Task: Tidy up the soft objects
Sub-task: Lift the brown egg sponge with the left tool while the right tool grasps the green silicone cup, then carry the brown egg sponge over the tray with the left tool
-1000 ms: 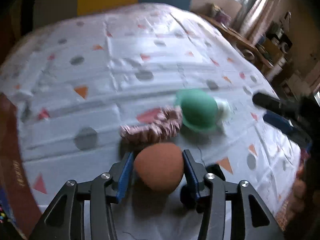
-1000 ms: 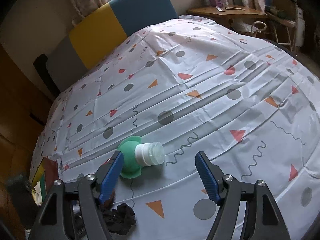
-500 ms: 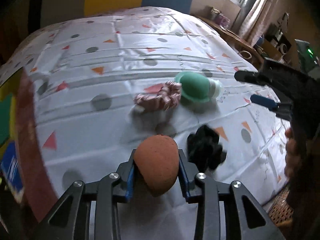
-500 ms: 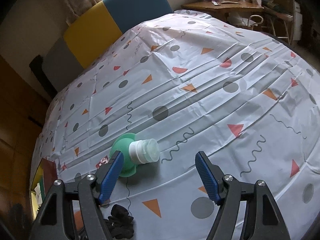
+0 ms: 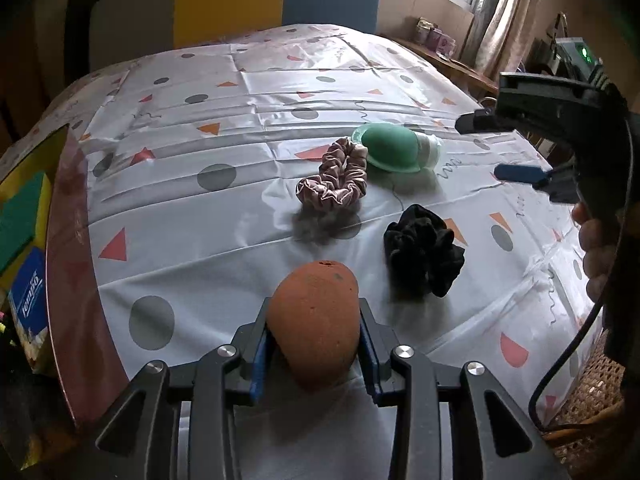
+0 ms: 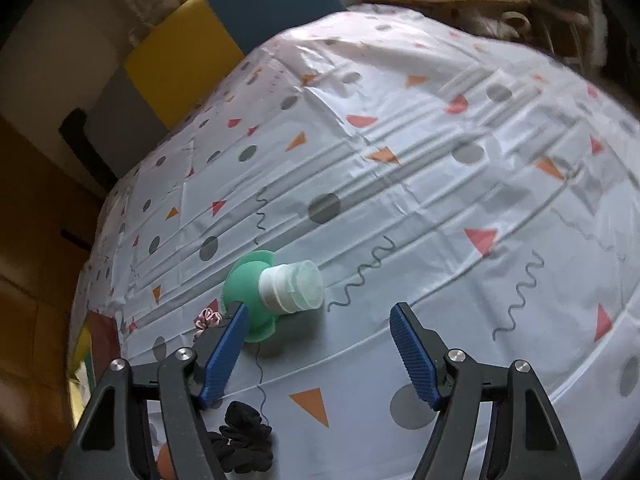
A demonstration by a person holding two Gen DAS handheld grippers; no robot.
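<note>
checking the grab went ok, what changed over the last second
The left gripper closed on the brown sponge, its pads now pressing the sides, and drew back with it: the pink scrunchie and the green-based bottle look farther off, and the black scrunchie came into view. The right gripper stayed open and empty above the tablecloth.

We're in a home: patterned cloth over the tabletop [image 5: 248, 216], curtained window [image 5: 492, 12], cluttered wooden side desk [image 6: 452, 0], colour-block upholstered panel [image 6: 192, 56] behind.
</note>
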